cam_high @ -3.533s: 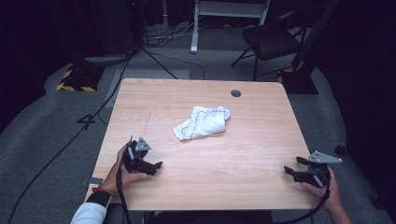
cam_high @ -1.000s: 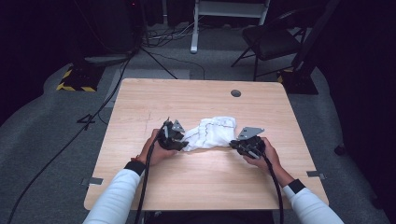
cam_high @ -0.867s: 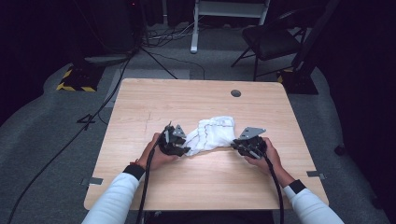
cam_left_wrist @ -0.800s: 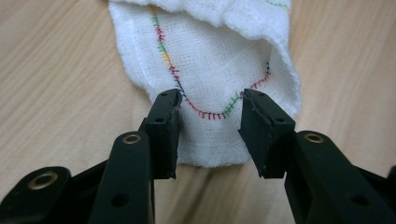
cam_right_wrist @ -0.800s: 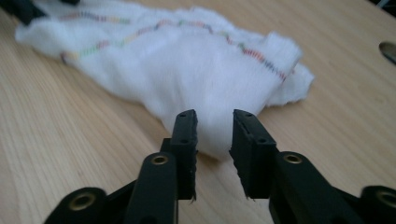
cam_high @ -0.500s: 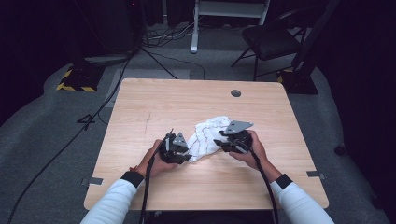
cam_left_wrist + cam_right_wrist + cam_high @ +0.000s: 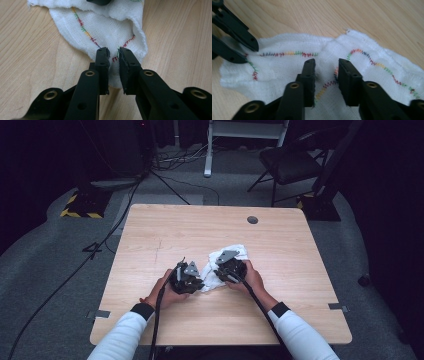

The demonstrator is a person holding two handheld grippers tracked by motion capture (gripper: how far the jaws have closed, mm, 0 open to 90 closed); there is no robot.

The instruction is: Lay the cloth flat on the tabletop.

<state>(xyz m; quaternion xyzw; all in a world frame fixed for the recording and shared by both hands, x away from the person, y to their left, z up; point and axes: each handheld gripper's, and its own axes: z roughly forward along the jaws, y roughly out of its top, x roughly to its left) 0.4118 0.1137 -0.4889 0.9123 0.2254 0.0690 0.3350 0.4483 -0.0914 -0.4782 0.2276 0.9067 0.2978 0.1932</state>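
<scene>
- The cloth (image 7: 227,265), white with a multicoloured zigzag stitch along its hem, lies crumpled on the bench (image 7: 165,230), near its middle and towards the person's side.
- The left claw (image 7: 113,53) is at the cloth's near-left corner. Its jaws have just been closing and now stand a narrow gap apart with a fold of the hem pinched between them; the pads appear to press on the fabric.
- The right claw (image 7: 325,62) lies over the cloth's middle, to the right of the left claw (image 7: 243,48), which it sees at the far corner of the cloth. Its jaws have just been closing; they stand noticeably apart, astride a stitched ridge, and whether the pads bear on the fabric cannot be told.
- In the high view the left claw (image 7: 192,279) and right claw (image 7: 225,269) sit close together, with the cloth running from between them away to the right and back.
- Governing relation: the stitched hem runs from the left claw's corner across to the right claw. Judged from this, the right hand is the nearer to the unsecured remainder, so spreading would call for it to travel along the hem, away from the left.
</scene>
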